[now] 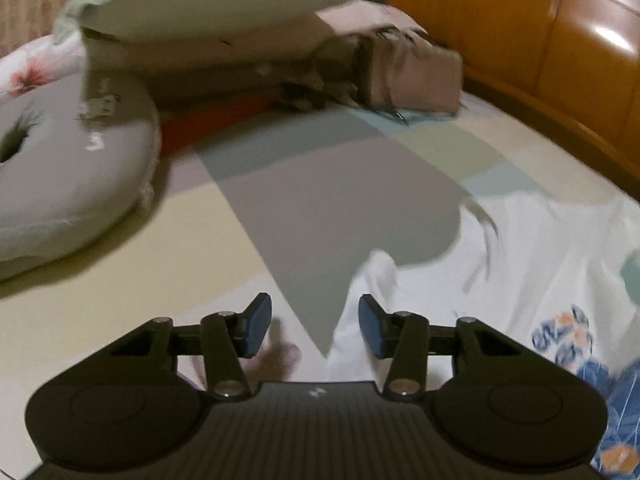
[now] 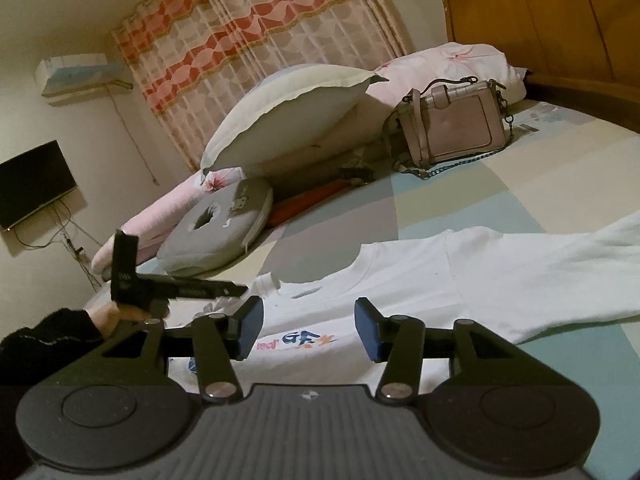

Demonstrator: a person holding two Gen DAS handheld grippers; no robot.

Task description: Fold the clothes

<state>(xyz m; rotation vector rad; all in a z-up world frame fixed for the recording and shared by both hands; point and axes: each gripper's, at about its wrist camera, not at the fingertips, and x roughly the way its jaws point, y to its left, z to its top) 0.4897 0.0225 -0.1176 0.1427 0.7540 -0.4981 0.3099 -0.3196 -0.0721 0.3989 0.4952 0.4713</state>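
Both pairs of fingers stand apart with nothing between them: the left gripper (image 1: 314,326) hovers at the shoulder edge of the white sweatshirt (image 2: 440,280), the right gripper (image 2: 309,326) over its printed chest. The sweatshirt lies flat on the bed (image 2: 500,184), one sleeve stretched away from the collar. This looks like the first fold, calling for a pinch on that shoulder edge; beyond the collar there is bare bedspread before the grey cushion (image 2: 216,232) and handbag (image 2: 452,124).

Left wrist view: close, angled down over the patchwork-sheeted bed (image 1: 304,184). Right wrist view: flatter, further back (both show the grey ring-shaped cushion (image 1: 60,168) (image 2: 224,232)).
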